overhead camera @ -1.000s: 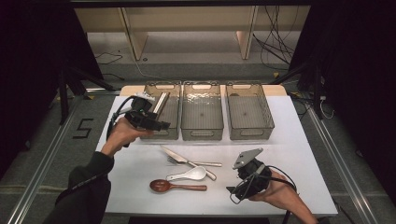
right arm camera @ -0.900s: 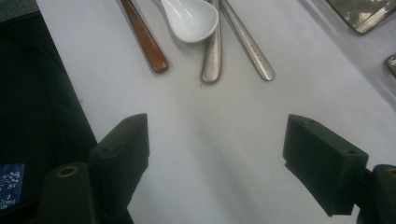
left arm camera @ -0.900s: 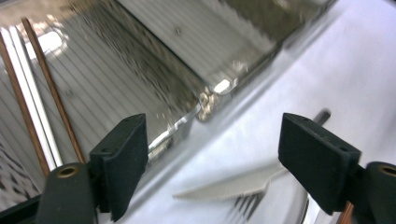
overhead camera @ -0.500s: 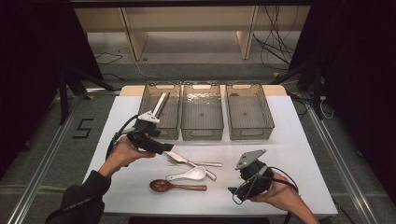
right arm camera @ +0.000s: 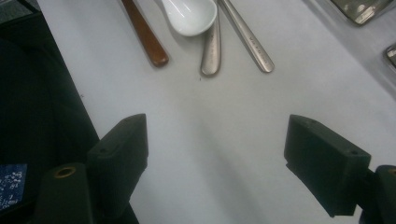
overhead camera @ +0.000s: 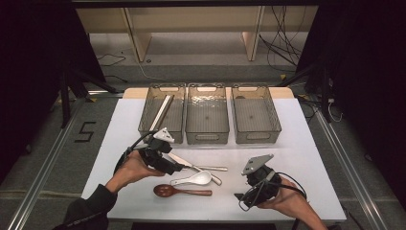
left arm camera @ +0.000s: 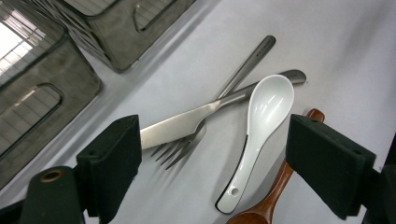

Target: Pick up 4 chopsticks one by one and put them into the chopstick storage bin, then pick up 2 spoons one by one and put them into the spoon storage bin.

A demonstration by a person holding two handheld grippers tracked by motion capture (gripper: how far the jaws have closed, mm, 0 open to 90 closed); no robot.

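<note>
We see three clear bins [overhead camera: 207, 115] in a row at the back of the white table [overhead camera: 306, 158] — the left bin [overhead camera: 163, 112] holds a long utensil [overhead camera: 161, 113].

Your table [overhead camera: 306, 158]: white. Spoon [left arm camera: 261, 126]: glossy white; second spoon [left arm camera: 271, 205]: brown wood. Knife [left arm camera: 187, 123], fork [left arm camera: 187, 142]: silver metal. Bins [overhead camera: 207, 115]: smoky grey, see-through. Your gripper pads [right arm camera: 123, 151]: black.

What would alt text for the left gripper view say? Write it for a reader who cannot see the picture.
The left gripper hangs open over cutlery on a white table: a knife lying across a fork, a white ceramic spoon and a brown wooden spoon beside them. Nothing is between the jaws, which have just been opening. Two clear bins sit at upper left.
</note>
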